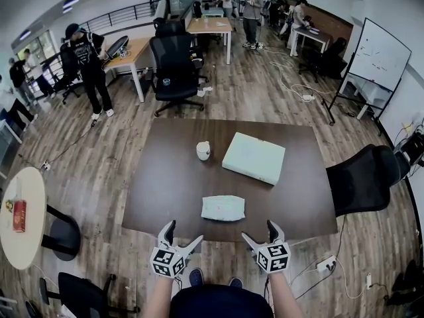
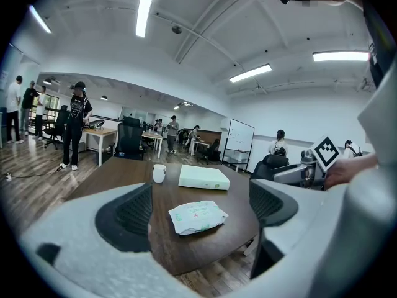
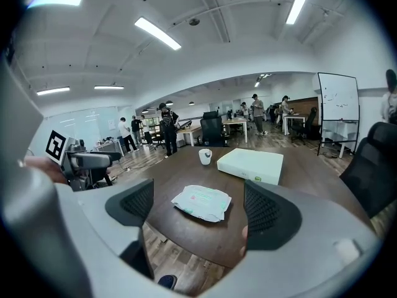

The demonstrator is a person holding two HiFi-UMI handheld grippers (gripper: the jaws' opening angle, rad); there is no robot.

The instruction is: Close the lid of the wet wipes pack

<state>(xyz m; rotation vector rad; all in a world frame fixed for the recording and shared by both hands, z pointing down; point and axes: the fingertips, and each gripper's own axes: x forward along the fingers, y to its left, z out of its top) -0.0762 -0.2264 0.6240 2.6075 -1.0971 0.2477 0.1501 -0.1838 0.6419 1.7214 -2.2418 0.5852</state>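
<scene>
The wet wipes pack [image 1: 223, 208] is a flat pale green and white pouch lying near the front edge of the dark brown table [image 1: 165, 184]; it also shows as the pack [image 2: 197, 216] in the left gripper view and the pack [image 3: 201, 202] in the right gripper view. Whether its lid is up I cannot tell. My left gripper [image 1: 181, 234] and right gripper [image 1: 259, 233] hover just short of the table's front edge, one on each side of the pack, both apart from it. Both stand open with nothing between their jaws.
A pale green box [image 1: 254, 158] and a white cup [image 1: 203, 151] stand further back on the table. A black office chair [image 1: 363, 177] is at the table's right side, another chair [image 1: 173, 65] beyond the far edge. People stand at desks in the background.
</scene>
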